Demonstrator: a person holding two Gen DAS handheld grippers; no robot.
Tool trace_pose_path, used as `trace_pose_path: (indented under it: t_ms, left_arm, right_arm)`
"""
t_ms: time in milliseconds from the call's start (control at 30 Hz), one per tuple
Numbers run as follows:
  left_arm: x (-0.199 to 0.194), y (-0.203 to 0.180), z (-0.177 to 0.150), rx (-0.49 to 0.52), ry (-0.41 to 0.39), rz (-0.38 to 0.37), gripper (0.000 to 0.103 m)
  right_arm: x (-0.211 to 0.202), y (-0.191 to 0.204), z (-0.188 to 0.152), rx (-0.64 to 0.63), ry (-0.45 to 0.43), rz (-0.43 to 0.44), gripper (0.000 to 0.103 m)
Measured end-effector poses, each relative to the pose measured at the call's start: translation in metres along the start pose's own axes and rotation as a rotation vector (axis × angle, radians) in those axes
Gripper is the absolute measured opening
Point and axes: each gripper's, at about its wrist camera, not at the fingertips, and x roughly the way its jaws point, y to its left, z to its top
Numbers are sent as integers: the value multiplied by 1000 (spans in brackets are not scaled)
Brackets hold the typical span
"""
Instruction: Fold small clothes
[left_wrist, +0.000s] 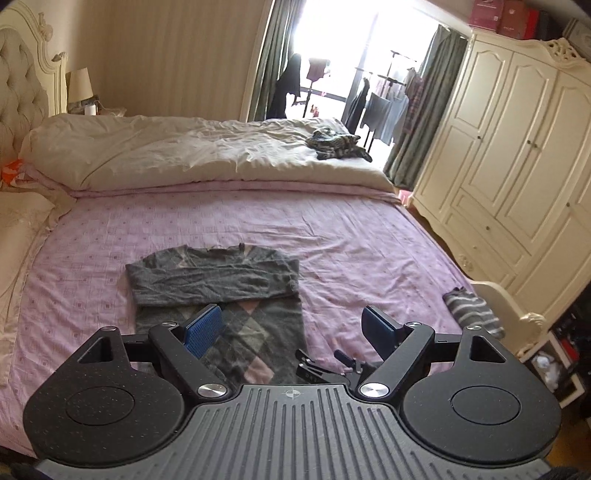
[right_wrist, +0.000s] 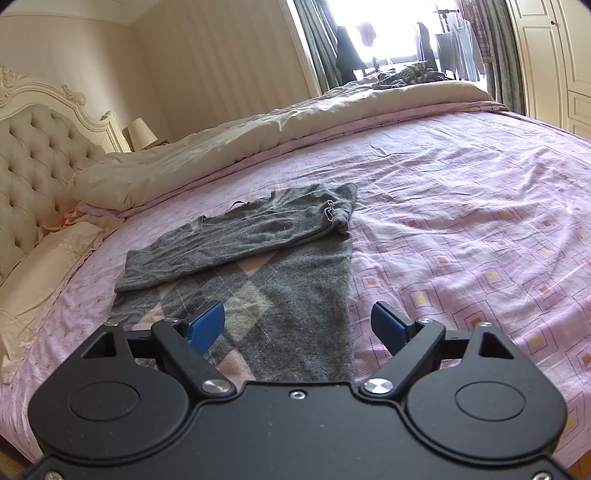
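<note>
1. Your left gripper (left_wrist: 291, 326) hangs above the near end of the bed with its blue-padded fingers (left_wrist: 204, 326) spread wide apart and nothing between them. In the left wrist view, the tip of another black tool (left_wrist: 325, 369) shows low between the fingers — I cannot tell what it is.

2. Your right gripper (right_wrist: 297, 326) is likewise spread wide and empty. Its left pad (right_wrist: 207, 325) sits over the sweater's lower body; its right pad (right_wrist: 388, 326) sits over bare sheet just beside the sweater's right edge. Contact with the cloth cannot be confirmed from either view.

3. The grey argyle sweater (left_wrist: 221, 295) lies flat on the pink patterned sheet (left_wrist: 332, 240), neckline pointing away from you. Both sleeves are folded across the chest, forming a grey band over the upper half; one cuff (right_wrist: 338, 216) rests at the right edge. The diamond pattern shows on the lower half only.

4. A small grey-and-white striped garment (left_wrist: 471, 308) lies near the right edge of the bed, well apart from the sweater.

5. Beyond the sheet, a cream duvet (left_wrist: 184, 151) is bunched along the far side — a dark patterned garment (left_wrist: 338, 144) lies crumpled on its far end.

6. A tufted headboard (right_wrist: 40, 162) stands to the left; a cream wardrobe (left_wrist: 517, 147) stands to the right.
</note>
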Motion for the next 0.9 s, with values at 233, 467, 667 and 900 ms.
trace_pose_path:
  t_ms: [233, 467, 667, 900]
  left_arm:
    - [-2, 6, 5, -56, 10, -38, 82]
    - [-4, -4, 1, -29, 4, -104, 82]
    - [9, 19, -11, -125, 107, -50, 82]
    - [36, 51, -28, -98, 57, 19, 82]
  right_arm:
    - [-5, 2, 5, 4, -22, 9, 88]
    - [-4, 0, 3, 14, -7, 11, 88]
    - [0, -2, -3, 10, 15, 13, 88]
    - [-5, -2, -7, 9, 2, 20, 88]
